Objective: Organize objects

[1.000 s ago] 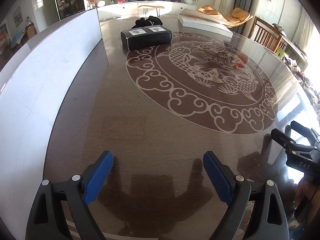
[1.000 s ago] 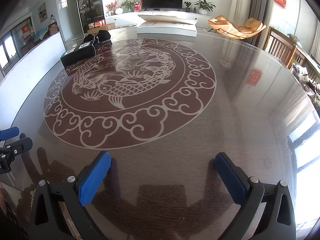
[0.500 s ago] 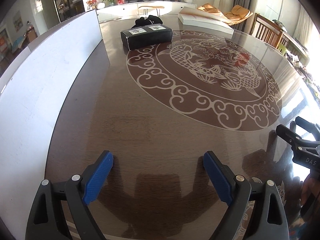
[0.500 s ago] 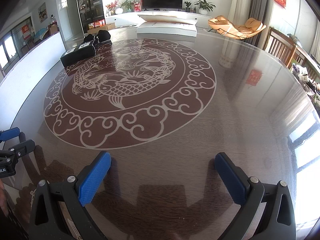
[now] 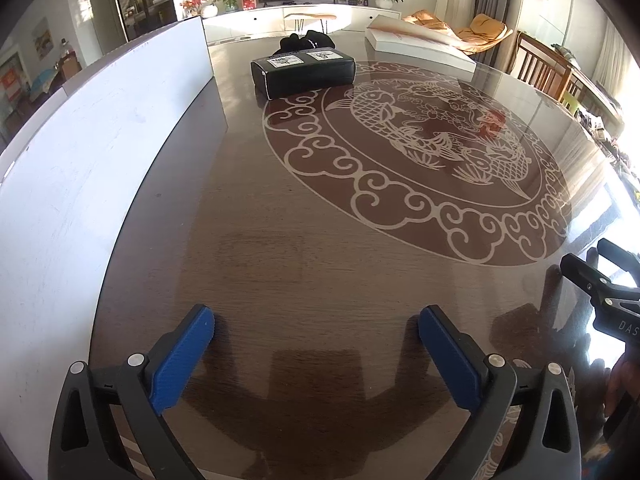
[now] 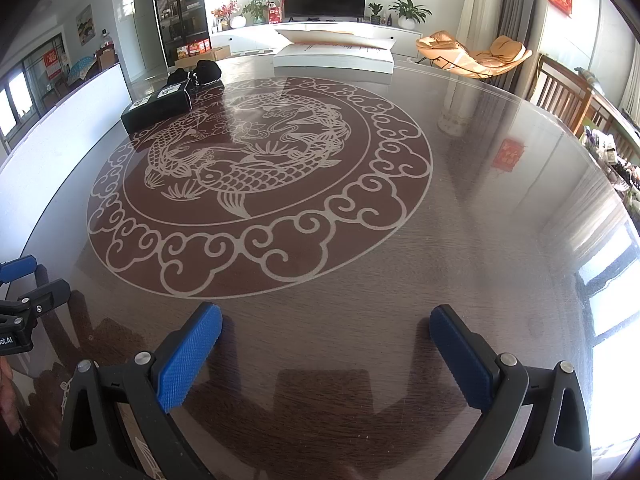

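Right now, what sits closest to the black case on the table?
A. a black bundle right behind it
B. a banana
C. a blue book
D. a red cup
A: a black bundle lies just behind the black case at the table's far end.

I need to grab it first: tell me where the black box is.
The black box lies at the table's far end, left of centre in both views, on the edge of the fish medallion, just before the black pouch.

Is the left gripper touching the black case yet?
Apart. In the left wrist view the left gripper hangs open over bare table, and the black case lies far off at the far side.
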Demonstrator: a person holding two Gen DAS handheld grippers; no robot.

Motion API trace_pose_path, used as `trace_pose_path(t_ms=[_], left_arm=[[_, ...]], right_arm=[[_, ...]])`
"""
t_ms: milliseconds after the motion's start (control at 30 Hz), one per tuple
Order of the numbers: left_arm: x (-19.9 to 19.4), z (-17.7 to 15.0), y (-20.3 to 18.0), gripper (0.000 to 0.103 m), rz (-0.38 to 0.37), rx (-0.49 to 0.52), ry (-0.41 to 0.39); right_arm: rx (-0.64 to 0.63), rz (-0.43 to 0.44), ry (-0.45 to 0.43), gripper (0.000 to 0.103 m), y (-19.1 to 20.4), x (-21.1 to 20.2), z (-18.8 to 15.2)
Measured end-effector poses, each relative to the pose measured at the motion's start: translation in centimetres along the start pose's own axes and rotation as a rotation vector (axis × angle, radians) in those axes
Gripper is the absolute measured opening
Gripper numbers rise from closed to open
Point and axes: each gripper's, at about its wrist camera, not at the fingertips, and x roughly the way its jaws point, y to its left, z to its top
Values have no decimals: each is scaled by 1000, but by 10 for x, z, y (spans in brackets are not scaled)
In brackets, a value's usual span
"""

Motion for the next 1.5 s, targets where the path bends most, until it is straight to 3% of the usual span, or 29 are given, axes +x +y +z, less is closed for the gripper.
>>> trace_pose_path(t_ms=[1267, 1367, 1500], left_arm=[[-1, -5, 0, 103, -12, 16, -44], [1, 6, 0, 103, -34, 40, 19], [-5, 46, 8, 103, -52, 96, -36]], right_arm=[[1, 0, 0, 103, 1, 0, 0], [1, 0, 0, 103, 0, 0, 0], [1, 0, 0, 103, 1, 0, 0]])
